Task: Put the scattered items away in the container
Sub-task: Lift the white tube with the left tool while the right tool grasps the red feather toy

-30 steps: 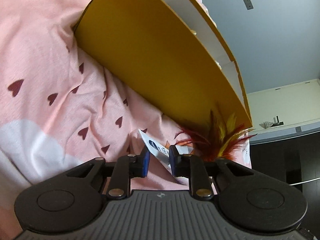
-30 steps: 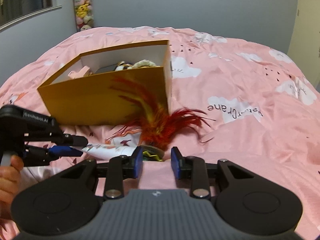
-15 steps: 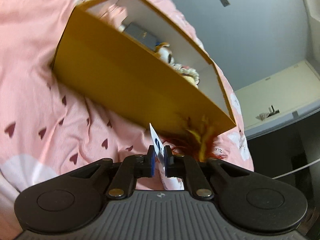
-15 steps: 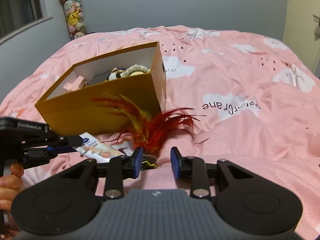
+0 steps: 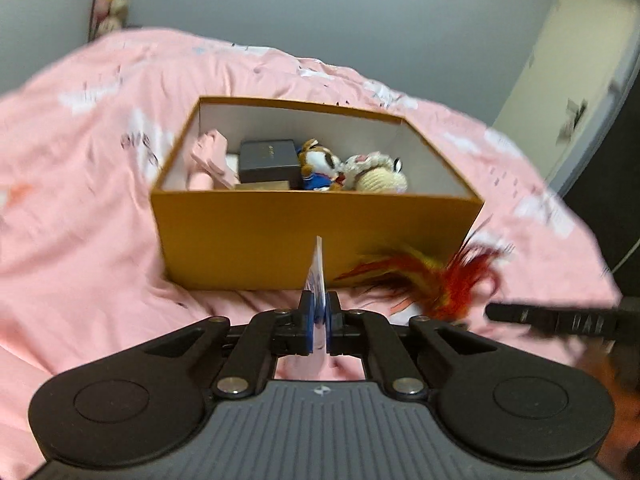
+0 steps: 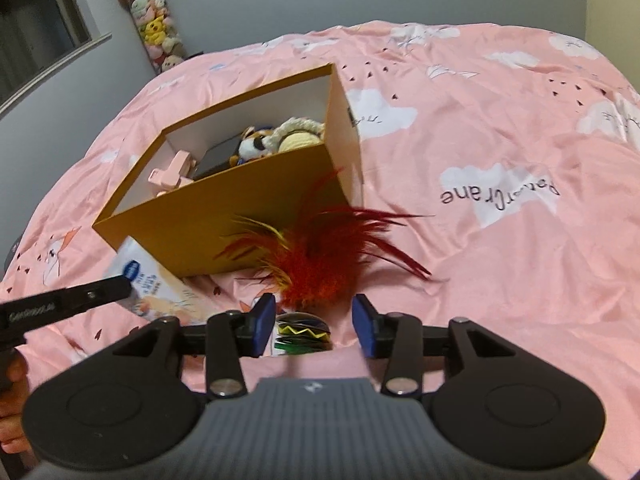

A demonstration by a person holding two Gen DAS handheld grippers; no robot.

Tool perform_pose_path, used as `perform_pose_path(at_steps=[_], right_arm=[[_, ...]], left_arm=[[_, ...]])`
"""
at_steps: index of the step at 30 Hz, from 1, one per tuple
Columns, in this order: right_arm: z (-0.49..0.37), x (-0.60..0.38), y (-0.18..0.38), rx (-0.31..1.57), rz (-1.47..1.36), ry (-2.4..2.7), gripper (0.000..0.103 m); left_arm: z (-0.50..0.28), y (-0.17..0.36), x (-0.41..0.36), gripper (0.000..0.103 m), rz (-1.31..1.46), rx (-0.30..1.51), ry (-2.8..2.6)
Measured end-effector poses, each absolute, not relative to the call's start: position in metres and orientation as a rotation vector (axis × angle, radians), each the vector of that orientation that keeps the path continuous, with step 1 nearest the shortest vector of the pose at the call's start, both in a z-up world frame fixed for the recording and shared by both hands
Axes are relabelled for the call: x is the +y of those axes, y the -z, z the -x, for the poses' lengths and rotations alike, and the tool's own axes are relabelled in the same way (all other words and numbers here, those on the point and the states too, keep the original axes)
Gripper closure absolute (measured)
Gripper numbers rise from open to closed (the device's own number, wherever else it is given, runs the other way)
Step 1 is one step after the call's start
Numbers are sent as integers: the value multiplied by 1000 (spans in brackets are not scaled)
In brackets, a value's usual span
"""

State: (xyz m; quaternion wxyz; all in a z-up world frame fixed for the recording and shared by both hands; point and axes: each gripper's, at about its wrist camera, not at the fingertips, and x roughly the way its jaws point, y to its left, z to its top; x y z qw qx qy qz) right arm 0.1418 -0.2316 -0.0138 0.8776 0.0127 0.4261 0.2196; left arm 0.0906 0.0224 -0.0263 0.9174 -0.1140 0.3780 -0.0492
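My left gripper [image 5: 319,312] is shut on a thin white packet [image 5: 318,272] with a blue logo, held edge-on above the bed in front of the orange box [image 5: 280,240]. In the right wrist view the same packet [image 6: 160,284] hangs from the left gripper's fingers [image 6: 92,296], beside the box [image 6: 240,216]. A red and yellow feather toy [image 6: 316,264] lies against the box's front corner. Its green and yellow zigzag base [image 6: 304,334] sits between the pads of my right gripper [image 6: 314,320]. Those jaws are opening and do not touch it.
The box holds a pink item [image 5: 212,160], a small dark case [image 5: 270,160] and plush toys [image 5: 352,168]. It stands on a pink cloud-print duvet [image 6: 500,140]. A column of plush toys [image 6: 154,20] stands by the back wall. Dark furniture [image 5: 612,184] is at the right.
The left gripper closed on the packet, lifted it off the duvet and rolled upright. The right gripper's jaws widened and moved in on the feather toy's base.
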Motion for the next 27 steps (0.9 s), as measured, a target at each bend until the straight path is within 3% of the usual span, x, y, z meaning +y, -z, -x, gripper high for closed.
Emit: perform_pose_path(at_steps=[27], right_arm=[[-224, -175, 55, 1142, 128, -448, 55]], left_arm=[[-106, 61, 47, 91, 364, 837, 122]])
